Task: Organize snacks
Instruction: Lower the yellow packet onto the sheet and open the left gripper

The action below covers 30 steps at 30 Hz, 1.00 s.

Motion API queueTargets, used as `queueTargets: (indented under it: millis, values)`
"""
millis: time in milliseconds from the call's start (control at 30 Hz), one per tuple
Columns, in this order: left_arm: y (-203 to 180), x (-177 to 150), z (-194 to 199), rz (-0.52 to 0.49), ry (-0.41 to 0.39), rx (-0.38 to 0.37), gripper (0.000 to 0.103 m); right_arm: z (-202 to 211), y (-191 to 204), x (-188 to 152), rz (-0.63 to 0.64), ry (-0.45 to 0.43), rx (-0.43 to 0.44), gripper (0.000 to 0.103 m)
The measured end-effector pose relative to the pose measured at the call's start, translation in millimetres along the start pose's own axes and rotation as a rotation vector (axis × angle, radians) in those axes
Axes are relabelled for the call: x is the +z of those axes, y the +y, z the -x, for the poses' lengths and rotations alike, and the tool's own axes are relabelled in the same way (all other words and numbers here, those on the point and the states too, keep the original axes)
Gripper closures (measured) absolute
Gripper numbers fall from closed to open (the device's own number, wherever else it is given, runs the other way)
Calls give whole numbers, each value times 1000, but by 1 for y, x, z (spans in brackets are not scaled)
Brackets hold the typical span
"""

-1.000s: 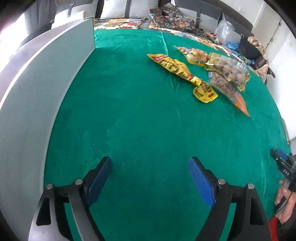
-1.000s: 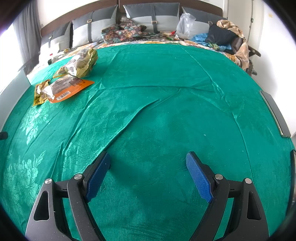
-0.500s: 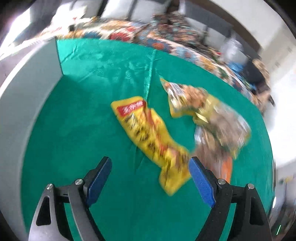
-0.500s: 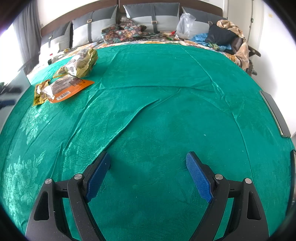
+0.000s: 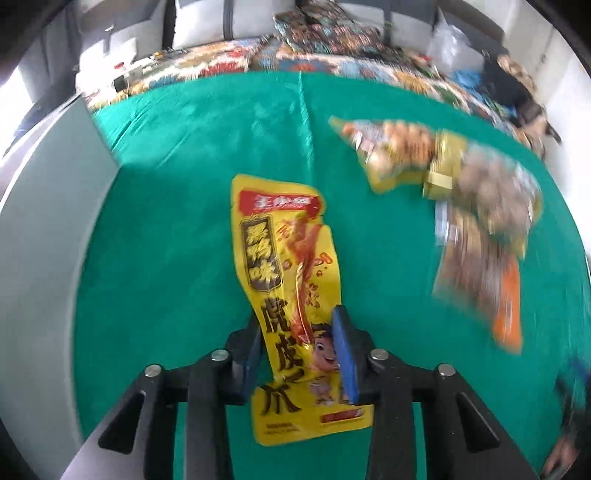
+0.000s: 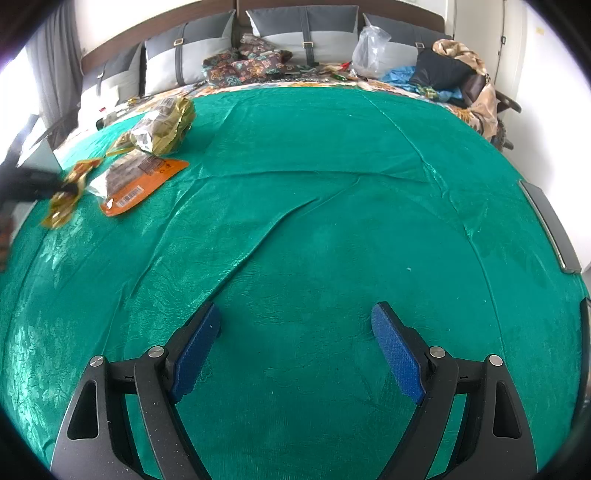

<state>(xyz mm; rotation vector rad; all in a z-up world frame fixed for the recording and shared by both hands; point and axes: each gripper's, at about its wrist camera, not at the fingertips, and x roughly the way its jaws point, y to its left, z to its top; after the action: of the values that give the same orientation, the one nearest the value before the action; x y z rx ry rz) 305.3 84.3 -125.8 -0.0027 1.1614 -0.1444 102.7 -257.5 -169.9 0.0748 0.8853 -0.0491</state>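
A long yellow snack packet [image 5: 280, 243] lies on the green cloth [image 5: 166, 258], its lower part between the blue pads of my left gripper [image 5: 296, 314]. The jaws are closing and the pads pinch the packet's sides. The right wrist view shows that packet [image 6: 61, 206] crumpled at the far left in the left gripper [image 6: 68, 188]. Right of it lie an orange-edged packet [image 5: 480, 280], a gold bag of round snacks [image 5: 495, 192] and a yellow bag [image 5: 391, 147]. My right gripper [image 6: 295, 317] stands open over bare cloth [image 6: 332, 221].
A grey box wall [image 5: 44, 221] rises along the left of the cloth. Pillows [image 6: 306, 33], patterned bedding [image 6: 251, 62] and a clear plastic bag [image 6: 369, 51] line the back. A grey bar [image 6: 550, 225] lies at the right edge. A person's hand [image 5: 565, 458] shows at the lower right.
My left gripper swept across the cloth from near the grey box to the yellow packet and narrowed its jaws around it. The right gripper has not moved.
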Motion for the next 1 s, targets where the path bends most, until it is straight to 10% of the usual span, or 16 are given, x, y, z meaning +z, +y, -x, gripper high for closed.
queueTargets:
  millis: [233, 367, 633, 1000]
  values:
    - [38, -87, 41, -33, -1, -64, 66, -1, 1, 0, 1, 0, -2, 16]
    - [33, -105, 38, 13, -48, 28, 1, -1, 2, 0, 1, 0, -1, 16]
    - [26, -111, 30, -10, -205, 80, 0, -1, 1, 0, 1, 0, -1, 16]
    - [31, -114, 31, -2, -214, 81, 0, -1, 1, -1, 1, 0, -1, 16]
